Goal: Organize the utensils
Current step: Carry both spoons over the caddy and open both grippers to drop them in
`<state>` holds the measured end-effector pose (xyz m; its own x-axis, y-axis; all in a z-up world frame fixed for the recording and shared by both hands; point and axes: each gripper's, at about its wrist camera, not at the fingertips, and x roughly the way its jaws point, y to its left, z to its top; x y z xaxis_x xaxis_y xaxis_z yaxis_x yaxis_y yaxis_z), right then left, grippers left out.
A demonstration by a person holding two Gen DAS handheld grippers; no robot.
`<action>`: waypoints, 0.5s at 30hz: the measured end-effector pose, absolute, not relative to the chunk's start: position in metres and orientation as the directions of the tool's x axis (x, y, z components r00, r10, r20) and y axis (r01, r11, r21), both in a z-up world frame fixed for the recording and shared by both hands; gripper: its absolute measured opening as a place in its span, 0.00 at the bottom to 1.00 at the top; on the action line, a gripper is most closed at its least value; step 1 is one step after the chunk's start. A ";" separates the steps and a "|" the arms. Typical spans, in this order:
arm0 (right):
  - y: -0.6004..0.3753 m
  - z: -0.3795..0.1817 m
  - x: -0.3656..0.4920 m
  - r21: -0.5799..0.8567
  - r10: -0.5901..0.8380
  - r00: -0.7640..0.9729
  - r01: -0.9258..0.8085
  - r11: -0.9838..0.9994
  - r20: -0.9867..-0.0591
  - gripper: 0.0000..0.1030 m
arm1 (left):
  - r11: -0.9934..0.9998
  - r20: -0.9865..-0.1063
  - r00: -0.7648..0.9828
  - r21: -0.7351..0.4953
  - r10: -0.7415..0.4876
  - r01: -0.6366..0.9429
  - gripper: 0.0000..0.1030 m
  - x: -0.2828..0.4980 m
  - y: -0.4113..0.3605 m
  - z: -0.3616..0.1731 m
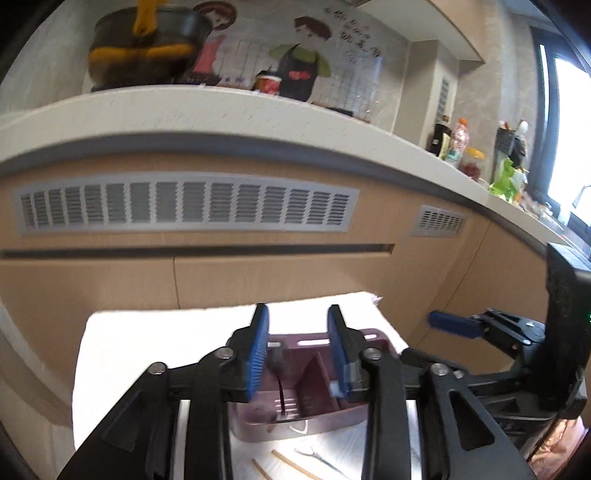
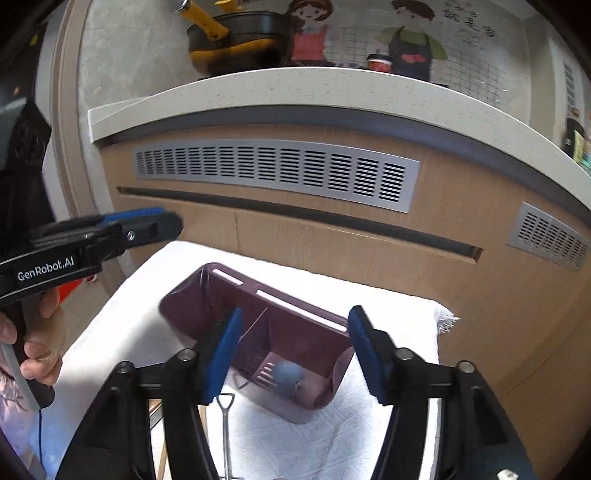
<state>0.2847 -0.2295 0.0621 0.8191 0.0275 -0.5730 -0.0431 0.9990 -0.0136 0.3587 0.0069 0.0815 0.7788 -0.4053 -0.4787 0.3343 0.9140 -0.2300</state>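
Note:
A maroon utensil holder with two compartments stands on a white towel. My left gripper is open and empty, hovering just above the holder. My right gripper is open and empty, also above the holder. A small metal shovel-shaped spoon lies on the towel in front of the holder. Wooden chopsticks and a thin metal utensil lie on the towel near the front. A round grey object lies in the holder's right compartment.
A wood-fronted cabinet with grey vents stands right behind the towel, under a white counter. A black pan with a yellow handle sits on the counter. Bottles and jars stand further right.

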 end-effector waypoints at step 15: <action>-0.249 0.016 0.210 0.038 -0.063 0.757 0.116 0.993 -0.650 0.81 | 0.954 -0.624 0.722 -0.193 -0.300 0.229 0.61 0.256 0.039 0.013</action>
<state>0.2100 -0.2488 0.0160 0.7573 -0.0632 -0.6501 0.1157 0.9925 0.0384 0.2563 0.0388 0.0134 0.7221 -0.2997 -0.6235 0.2294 0.9540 -0.1929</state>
